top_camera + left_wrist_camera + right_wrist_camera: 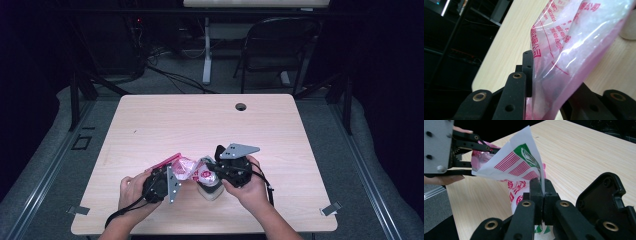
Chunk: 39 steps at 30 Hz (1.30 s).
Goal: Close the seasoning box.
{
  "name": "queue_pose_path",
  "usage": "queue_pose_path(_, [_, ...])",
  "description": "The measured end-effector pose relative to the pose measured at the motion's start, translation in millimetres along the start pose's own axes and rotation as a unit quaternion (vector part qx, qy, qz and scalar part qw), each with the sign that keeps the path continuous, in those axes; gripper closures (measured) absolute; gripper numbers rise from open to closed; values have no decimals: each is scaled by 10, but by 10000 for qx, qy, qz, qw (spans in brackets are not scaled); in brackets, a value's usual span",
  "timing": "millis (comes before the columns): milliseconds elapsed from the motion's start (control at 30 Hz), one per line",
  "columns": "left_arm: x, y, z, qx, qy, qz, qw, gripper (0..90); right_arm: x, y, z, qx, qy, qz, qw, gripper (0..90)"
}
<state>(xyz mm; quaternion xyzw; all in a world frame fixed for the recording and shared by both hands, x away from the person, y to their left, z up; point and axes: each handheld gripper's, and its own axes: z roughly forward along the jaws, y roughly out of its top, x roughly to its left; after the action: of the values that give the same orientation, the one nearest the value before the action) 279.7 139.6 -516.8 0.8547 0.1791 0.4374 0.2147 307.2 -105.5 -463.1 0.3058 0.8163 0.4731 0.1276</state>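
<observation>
A crinkled plastic bag (192,170), clear with pink and red print, hangs stretched between the two grippers just above the wooden table (200,125). My left gripper (175,172) is shut on the bag's pink left edge; in the left gripper view the bag (574,37) runs between the jaws of the left gripper (549,75) and hides the right one. My right gripper (212,167) is shut on the opposite edge. In the right gripper view, the right gripper (541,182) pinches the white, red-striped film (511,165), with the left gripper (471,155) beyond it.
A pale rounded object (210,192) rests on the table under the right gripper and shows again in the left gripper view (630,30). A cable hole (241,106) lies near the far edge. A folding chair (280,45) stands beyond the table.
</observation>
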Motion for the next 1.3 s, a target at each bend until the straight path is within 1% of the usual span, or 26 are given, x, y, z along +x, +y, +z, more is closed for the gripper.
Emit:
queue_pose_path(133, [21, -27, 16, -20, -190, -222, 9996, 814, 16, 12, -14, -63, 19, -16, 10000, 889])
queue_pose_path(200, [27, -37, 22, -23, -225, -274, 9994, 815, 21, 16, -21, -72, 23, -29, 10000, 887])
queue_pose_path(367, [50, -59, 32, -41, -370, -479, 9982, 818, 29, 18, -23, -104, 44, -23, 9999, 878])
queue_pose_path(433, [58, -63, 34, -44, -415, -511, 9978, 819, 27, 23, -30, -110, 64, -33, 9999, 867])
queue_pose_path(500, [63, -71, 43, -67, -474, -594, 9971, 823, 28, 27, -34, -131, 84, -25, 9999, 851])
queue_pose_path(533, [71, -75, 45, -63, -510, -604, 9969, 825, 29, 28, -34, -130, 96, -20, 9999, 849])
queue_pose_path(600, [75, -83, 54, -81, -537, -670, 9963, 827, 35, 27, -31, -151, 116, -3, 9998, 838])
queue_pose_path(667, [84, -87, 57, -69, -554, -666, 9962, 832, 37, 27, -26, -156, 146, 7, 9998, 796])
queue_pose_path(700, [87, -91, 57, -79, -576, -695, 9959, 834, 37, 29, -25, -155, 158, 17, 9998, 771])
queue_pose_path(800, [103, -100, 59, -93, -627, -752, 9951, 841, 36, 34, -15, -150, 203, 29, 9997, 669])
queue_pose_path(867, [120, -107, 58, -96, -687, -800, 9944, 842, 35, 40, -5, -159, 276, 34, 9995, 601])
queue_pose_path(967, [128, -119, 66, -111, -695, -863, 9938, 842, 41, 45, 3, -158, 245, 38, 9996, 546])
queue_pose_path(1067, [135, -135, 77, -104, -727, -917, 9931, 847, 38, 48, 7, -147, 260, 56, 9995, 515])
queue_pose_path(1133, [146, -142, 82, -117, -802, -957, 9921, 853, 35, 50, 1, -147, 251, 58, 9996, 507])
queue_pose_path(1167, [149, -147, 84, -127, -831, -1018, 9912, 856, 32, 52, -4, -151, 248, 65, 9996, 505])
queue_pose_path(1300, [170, -159, 86, -146, -911, -1095, 9897, 867, 23, 59, -26, -217, 243, 103, 9994, 498])
